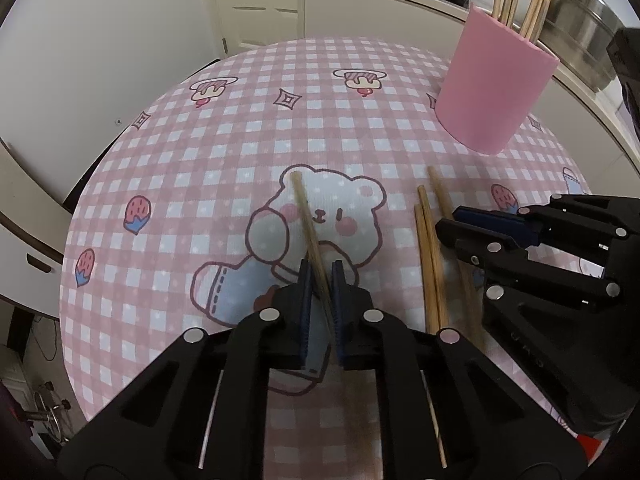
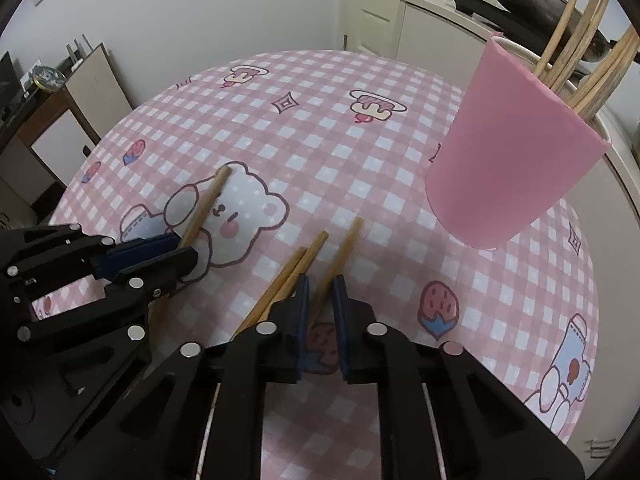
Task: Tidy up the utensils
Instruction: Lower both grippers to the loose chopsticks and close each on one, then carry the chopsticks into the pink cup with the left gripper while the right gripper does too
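1. The left gripper (image 1: 320,280) is clamped on a single pale wooden chopstick (image 1: 306,216) lying across the bear print.
2. The right gripper (image 2: 320,296) is clamped on the rightmost of three wooden chopsticks (image 2: 340,252); the adjacent pair (image 2: 296,268) lies just beside its left pad.
3. Lift each stick clear of the pink checked tablecloth (image 2: 360,168) without dragging the neighbours.
4. Tilt upright, then lower into the pink cylindrical holder (image 2: 508,168), which already contains chopsticks.
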`<act>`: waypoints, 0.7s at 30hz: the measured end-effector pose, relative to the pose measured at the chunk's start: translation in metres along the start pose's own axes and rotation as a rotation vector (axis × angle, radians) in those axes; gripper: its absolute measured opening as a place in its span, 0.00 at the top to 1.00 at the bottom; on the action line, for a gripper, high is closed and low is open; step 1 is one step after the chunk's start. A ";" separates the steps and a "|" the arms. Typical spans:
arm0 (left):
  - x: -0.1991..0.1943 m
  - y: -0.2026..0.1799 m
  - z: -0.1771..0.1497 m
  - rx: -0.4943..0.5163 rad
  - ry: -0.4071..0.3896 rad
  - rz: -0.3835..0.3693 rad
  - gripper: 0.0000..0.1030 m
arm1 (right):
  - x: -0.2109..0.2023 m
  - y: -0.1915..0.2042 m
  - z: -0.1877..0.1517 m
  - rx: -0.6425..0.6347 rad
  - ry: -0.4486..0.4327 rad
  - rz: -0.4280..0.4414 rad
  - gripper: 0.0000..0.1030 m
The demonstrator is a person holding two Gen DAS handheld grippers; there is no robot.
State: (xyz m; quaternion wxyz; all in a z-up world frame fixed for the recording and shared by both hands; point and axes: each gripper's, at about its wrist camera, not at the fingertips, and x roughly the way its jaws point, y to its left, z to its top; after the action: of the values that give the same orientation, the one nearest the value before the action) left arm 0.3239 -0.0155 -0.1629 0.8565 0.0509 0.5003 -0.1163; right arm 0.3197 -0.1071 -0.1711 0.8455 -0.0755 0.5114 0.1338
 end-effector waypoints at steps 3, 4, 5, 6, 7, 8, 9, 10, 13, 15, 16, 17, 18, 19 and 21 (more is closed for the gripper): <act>-0.002 0.002 0.001 -0.015 0.006 -0.025 0.94 | -0.004 0.000 0.001 0.003 -0.013 0.010 0.96; -0.004 0.004 0.000 -0.018 0.004 -0.034 0.94 | -0.008 0.000 0.001 0.005 -0.019 0.018 0.96; -0.008 0.004 0.000 -0.020 -0.002 -0.035 0.94 | -0.013 -0.002 0.001 0.011 -0.027 0.027 0.96; -0.011 0.004 0.000 -0.020 -0.007 -0.034 0.94 | -0.017 -0.002 0.001 0.013 -0.034 0.030 0.96; -0.015 0.004 0.000 -0.021 -0.014 -0.038 0.94 | -0.023 -0.004 0.001 0.017 -0.049 0.038 0.96; -0.022 0.003 0.001 -0.025 -0.025 -0.047 0.94 | -0.028 -0.005 0.002 0.022 -0.059 0.046 0.96; -0.027 0.003 0.002 -0.026 -0.032 -0.053 0.94 | -0.035 -0.007 0.002 0.027 -0.070 0.055 0.96; -0.034 0.002 0.003 -0.025 -0.045 -0.060 0.94 | -0.039 -0.008 0.004 0.028 -0.080 0.059 0.96; -0.057 -0.003 0.007 -0.017 -0.088 -0.071 0.94 | -0.062 -0.011 0.006 0.028 -0.124 0.071 0.96; -0.072 -0.006 0.009 -0.009 -0.117 -0.073 0.94 | -0.080 -0.012 0.007 0.025 -0.162 0.076 0.96; -0.081 -0.008 0.010 -0.004 -0.135 -0.074 0.94 | -0.088 -0.013 0.006 0.022 -0.176 0.077 0.96; -0.091 -0.010 0.012 0.000 -0.152 -0.078 0.94 | -0.097 -0.014 0.007 0.019 -0.193 0.077 0.96; -0.098 -0.011 0.014 0.003 -0.167 -0.080 0.94 | -0.104 -0.014 0.007 0.017 -0.208 0.075 0.96; -0.104 -0.013 0.015 0.005 -0.179 -0.081 0.94 | -0.114 -0.015 0.007 0.013 -0.229 0.071 0.96; -0.121 -0.016 0.017 0.008 -0.214 -0.089 0.94 | -0.132 -0.015 0.008 0.007 -0.272 0.074 0.96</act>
State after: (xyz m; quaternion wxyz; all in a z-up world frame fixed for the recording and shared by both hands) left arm 0.2767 -0.0166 -0.0486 0.8988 0.0193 0.4074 -0.1607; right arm 0.2725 -0.1391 -0.0511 0.9018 -0.0348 0.3949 0.1721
